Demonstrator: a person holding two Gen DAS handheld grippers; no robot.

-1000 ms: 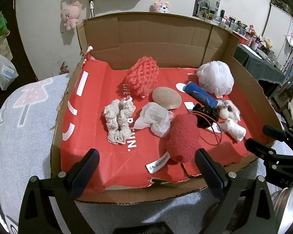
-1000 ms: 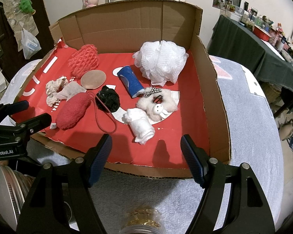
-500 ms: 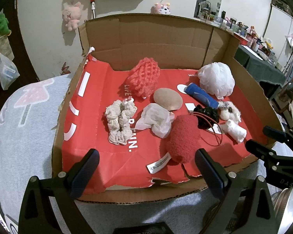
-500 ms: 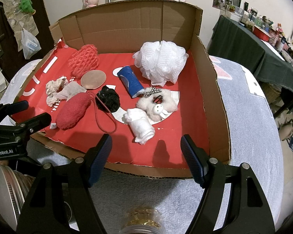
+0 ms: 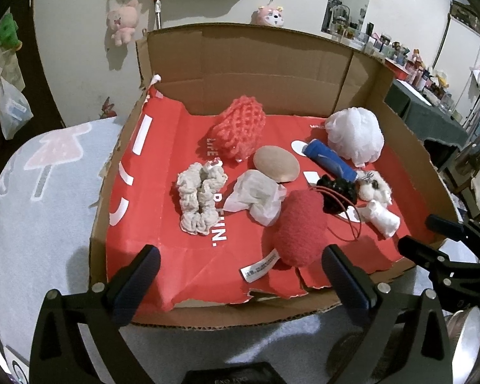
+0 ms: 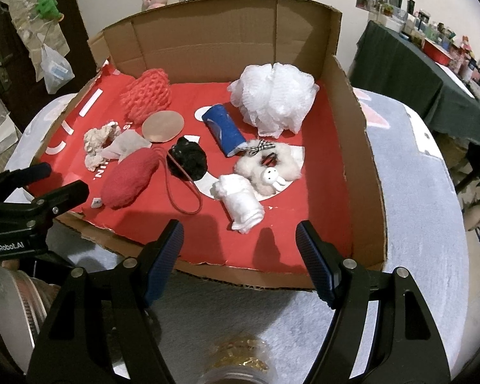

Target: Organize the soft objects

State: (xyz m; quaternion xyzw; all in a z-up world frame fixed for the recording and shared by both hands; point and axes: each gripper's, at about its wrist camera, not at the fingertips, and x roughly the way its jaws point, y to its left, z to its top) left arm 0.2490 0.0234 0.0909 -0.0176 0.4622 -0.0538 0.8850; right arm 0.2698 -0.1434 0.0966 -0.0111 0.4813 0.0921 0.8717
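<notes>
Both tools, left tool (image 5: 236, 275) and right tool (image 6: 240, 249), stand wide and empty at the near edge of the cardboard box (image 6: 364, 172). Nearest lies the red fuzzy pouch (image 5: 299, 227): probably light and squashy, best pinched across its middle.

pretty even indoor light from overhead, a bit dim in the far corners. soft shadows sit near each item on the red liner (image 5: 163, 224). heavy fisheye bending with dark vignetting at the edges. center is sharp, far right shelves look blurry.
</notes>
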